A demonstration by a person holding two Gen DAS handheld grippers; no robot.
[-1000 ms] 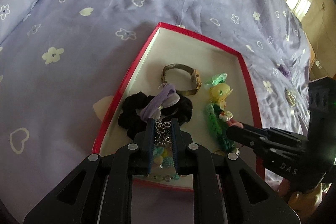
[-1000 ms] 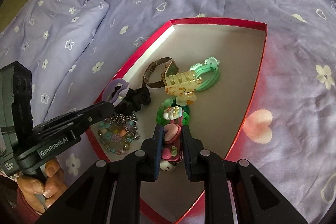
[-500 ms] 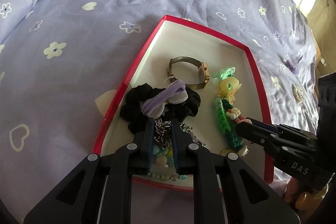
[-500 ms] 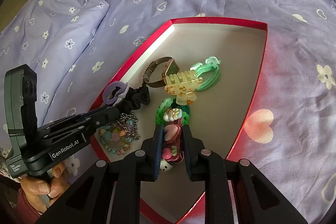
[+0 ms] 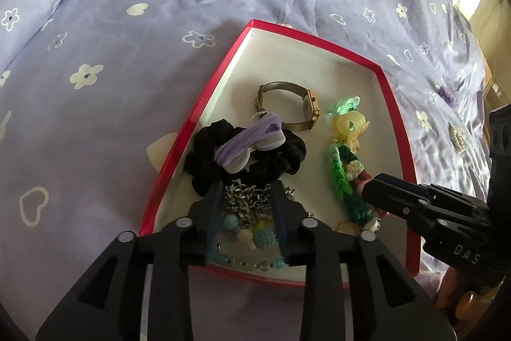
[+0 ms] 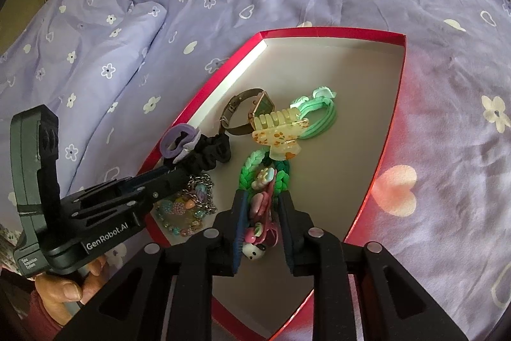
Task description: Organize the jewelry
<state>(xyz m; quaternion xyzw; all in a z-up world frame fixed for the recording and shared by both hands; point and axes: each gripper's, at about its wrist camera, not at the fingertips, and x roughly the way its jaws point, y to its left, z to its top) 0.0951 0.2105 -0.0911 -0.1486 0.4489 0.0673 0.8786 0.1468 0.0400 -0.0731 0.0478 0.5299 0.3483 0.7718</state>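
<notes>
A red-rimmed box (image 5: 223, 75) (image 6: 332, 32) lies on the bed and holds the jewelry. My left gripper (image 5: 246, 190) is open, its jaws either side of a silver chain and bead bracelet (image 5: 246, 203) (image 6: 188, 206) at the box's near end. A black scrunchie with a purple clip (image 5: 246, 146) lies just beyond. My right gripper (image 6: 260, 200) (image 5: 380, 184) is open around a pink charm bracelet (image 6: 262, 213), next to a green braided band (image 5: 341, 178) (image 6: 252, 165). A gold watch (image 5: 297, 111) (image 6: 246, 114) and a yellow claw clip (image 6: 278, 133) lie farther in.
The bed is covered by a lilac sheet with white flowers and hearts (image 5: 127, 37). A pillow (image 6: 89, 47) lies to the left. A small brooch (image 5: 456, 133) and a purple item (image 5: 447, 93) rest on the sheet right of the box.
Both grippers' jaws have widened from nearly shut on the bracelets to open. Both have drawn back slightly from the box.
</notes>
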